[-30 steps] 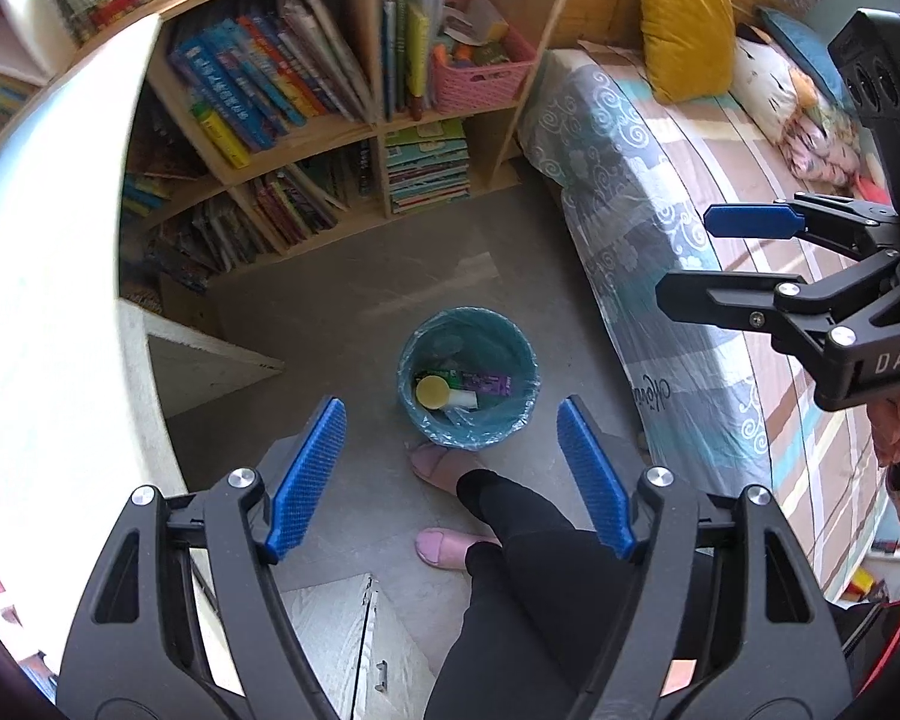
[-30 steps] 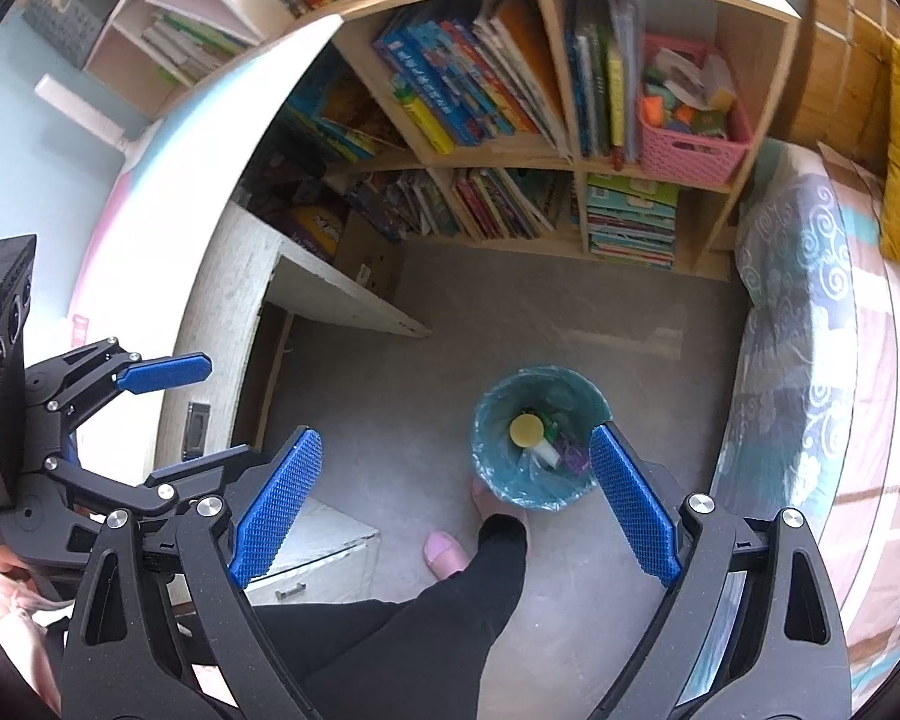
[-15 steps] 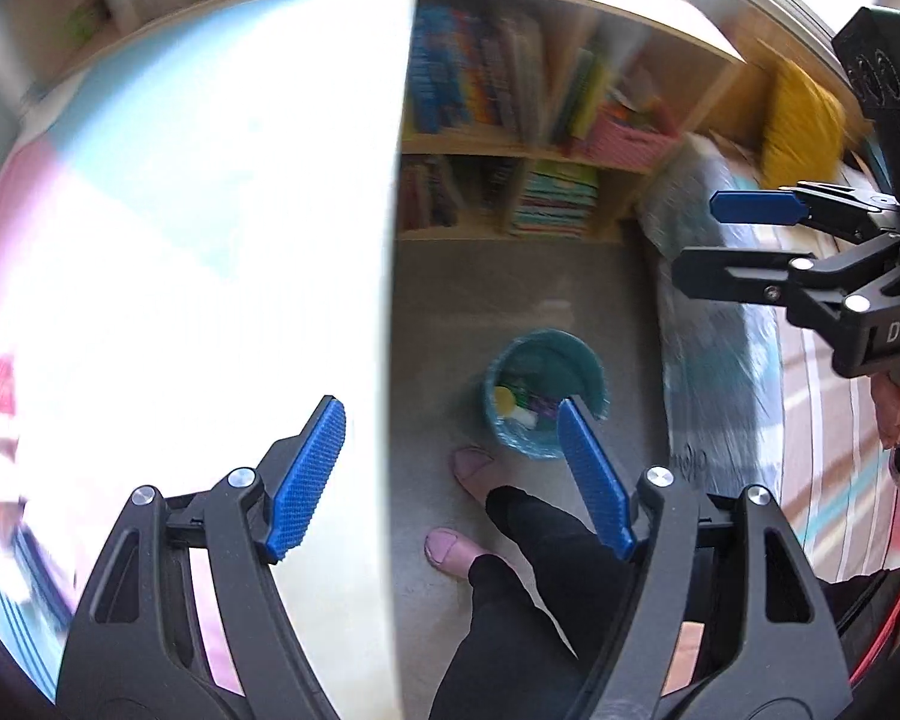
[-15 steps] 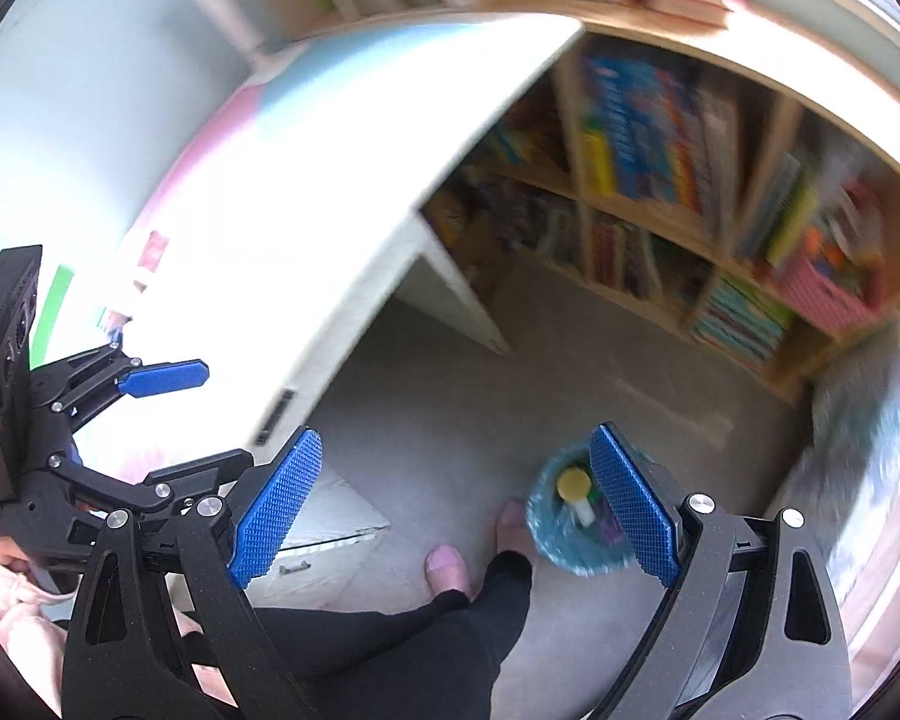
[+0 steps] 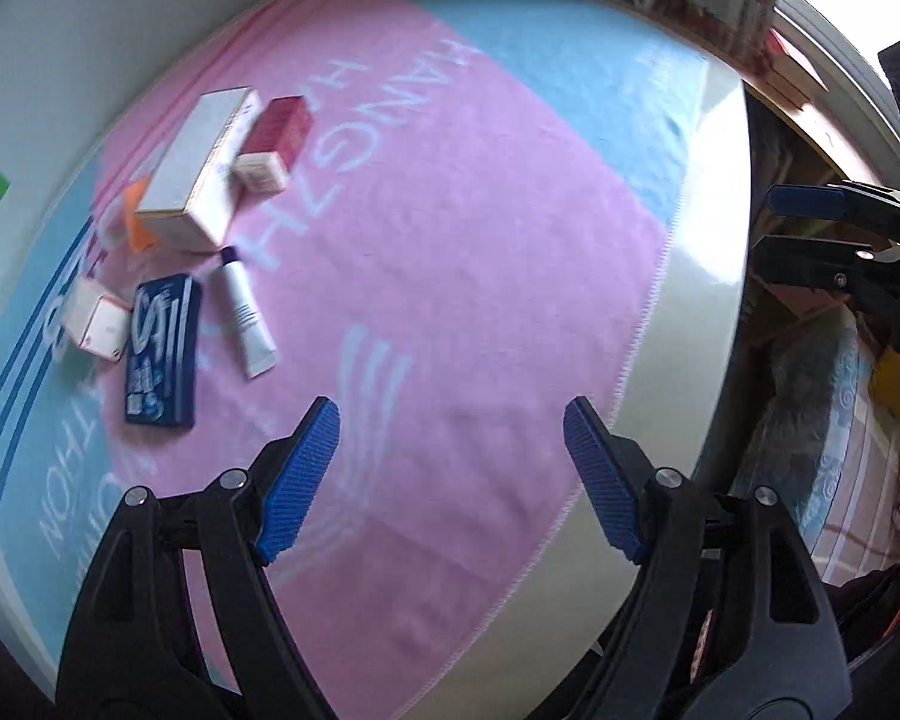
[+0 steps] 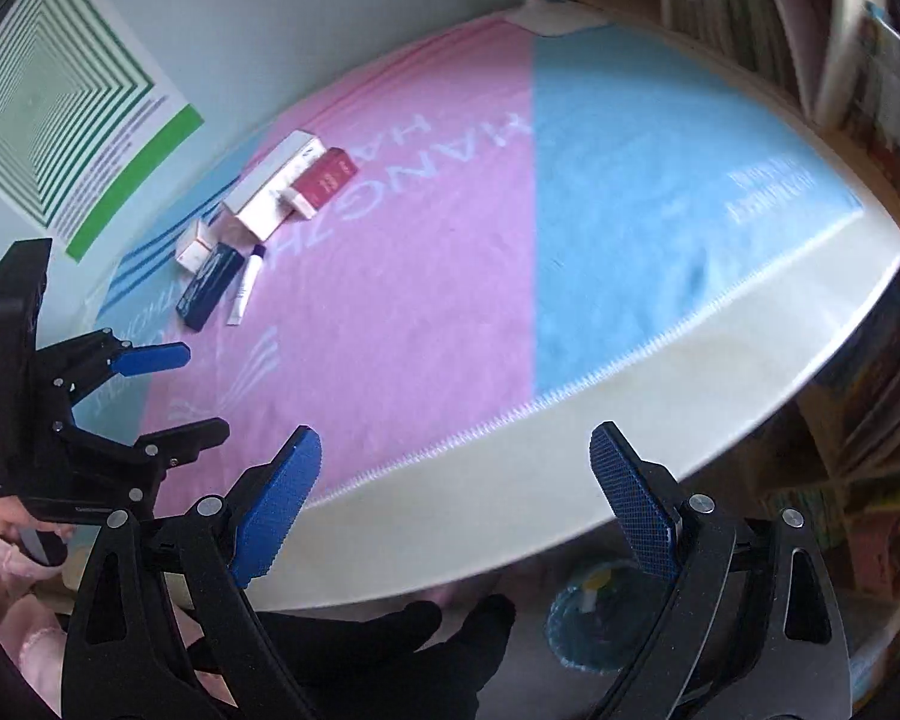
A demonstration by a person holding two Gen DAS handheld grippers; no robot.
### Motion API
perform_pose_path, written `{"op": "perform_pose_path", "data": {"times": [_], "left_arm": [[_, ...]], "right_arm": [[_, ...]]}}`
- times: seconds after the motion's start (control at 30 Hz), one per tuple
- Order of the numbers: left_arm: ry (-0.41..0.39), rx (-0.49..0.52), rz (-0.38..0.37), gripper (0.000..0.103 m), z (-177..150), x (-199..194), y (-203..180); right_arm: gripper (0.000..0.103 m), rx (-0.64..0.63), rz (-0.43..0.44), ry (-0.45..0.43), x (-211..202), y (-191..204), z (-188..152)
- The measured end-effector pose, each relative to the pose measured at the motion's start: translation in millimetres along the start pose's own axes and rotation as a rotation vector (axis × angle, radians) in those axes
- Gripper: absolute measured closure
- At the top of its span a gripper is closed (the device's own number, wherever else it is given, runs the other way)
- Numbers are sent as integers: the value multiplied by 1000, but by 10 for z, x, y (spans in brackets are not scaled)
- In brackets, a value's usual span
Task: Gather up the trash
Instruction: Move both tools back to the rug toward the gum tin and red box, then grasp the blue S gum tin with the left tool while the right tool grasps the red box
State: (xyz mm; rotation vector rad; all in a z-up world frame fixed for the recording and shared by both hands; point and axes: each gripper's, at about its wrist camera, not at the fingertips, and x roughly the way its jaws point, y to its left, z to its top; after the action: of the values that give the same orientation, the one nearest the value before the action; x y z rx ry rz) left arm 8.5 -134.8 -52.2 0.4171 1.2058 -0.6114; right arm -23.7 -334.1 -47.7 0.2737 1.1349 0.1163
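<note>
Both views swung from bin to towel (image 5: 450,276), left gripper (image 5: 450,468) jaws just widened, empty.

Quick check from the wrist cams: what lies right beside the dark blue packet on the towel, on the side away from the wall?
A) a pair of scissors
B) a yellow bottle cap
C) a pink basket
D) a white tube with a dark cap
D: a white tube with a dark cap lies alongside the dark blue packet on the pink part of the towel.

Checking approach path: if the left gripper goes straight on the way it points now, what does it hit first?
Probably bare pink cloth on the table; nothing lies between the open left gripper fingers. The boxes and tube sit off to its left. Depth is unclear.
</note>
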Motion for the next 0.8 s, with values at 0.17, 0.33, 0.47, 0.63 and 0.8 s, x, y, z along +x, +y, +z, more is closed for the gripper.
{"op": "perform_pose_path", "data": {"times": [0.17,0.33,0.47,0.63,0.8], "left_arm": [[-9,-128,65,27,-60,-39,506],[-14,-245,100,27,-161,-74,911],[-10,-318,119,27,-169,-23,1133],[-6,-377,135,27,-131,47,1341],[1,-441,131,27,-65,163,1528]], "right_arm": [[12,-158,46,32,274,429,424],[12,-283,77,64,534,763,768],[12,-358,96,84,741,951,1021],[12,-428,116,116,1010,1107,1285],[13,-513,103,147,1321,1226,1502]]}}
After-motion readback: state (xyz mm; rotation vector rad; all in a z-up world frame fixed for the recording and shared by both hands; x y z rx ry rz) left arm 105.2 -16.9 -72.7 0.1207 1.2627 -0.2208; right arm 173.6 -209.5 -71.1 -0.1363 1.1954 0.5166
